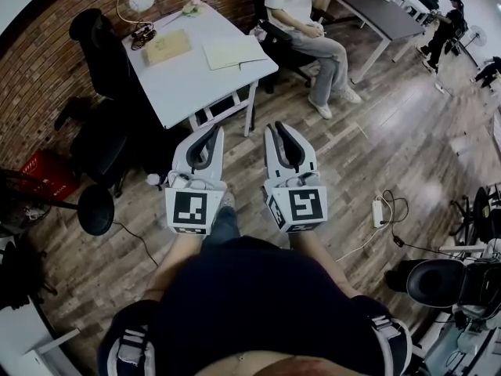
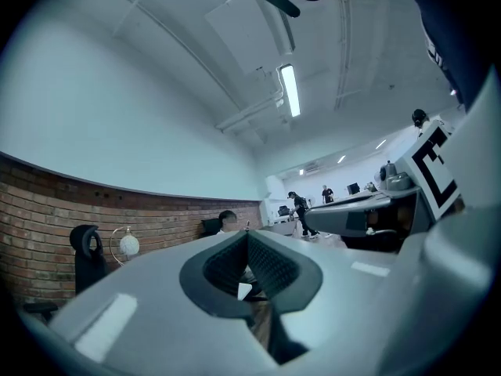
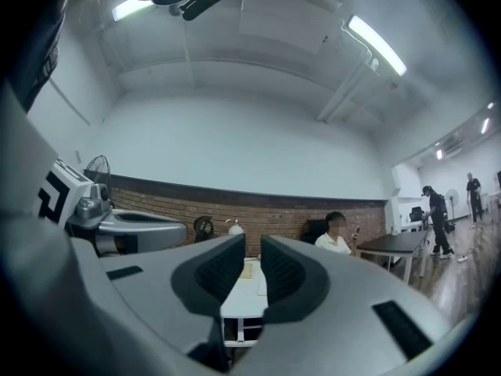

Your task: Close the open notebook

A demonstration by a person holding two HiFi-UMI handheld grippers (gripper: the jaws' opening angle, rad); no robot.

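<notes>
An open notebook (image 1: 233,52) with pale pages lies flat near the right edge of a white table (image 1: 184,81), far ahead of me. Both grippers hang over the wooden floor, short of the table and pointing toward it. My left gripper (image 1: 212,131) has its jaws together with nothing between them; in its own view the left gripper (image 2: 246,237) shows the tips meeting. My right gripper (image 1: 279,128) is shut apart from a hairline gap and holds nothing. Between the jaws of the right gripper (image 3: 252,245) I see the white table (image 3: 239,304) in the distance.
A tan board (image 1: 167,47) and a globe lamp (image 1: 139,2) also sit on the table. Black chairs (image 1: 100,41) stand to its left, and a seated person (image 1: 301,22) is at its right beside a dark table (image 1: 380,10). A power strip (image 1: 378,210) lies on the floor.
</notes>
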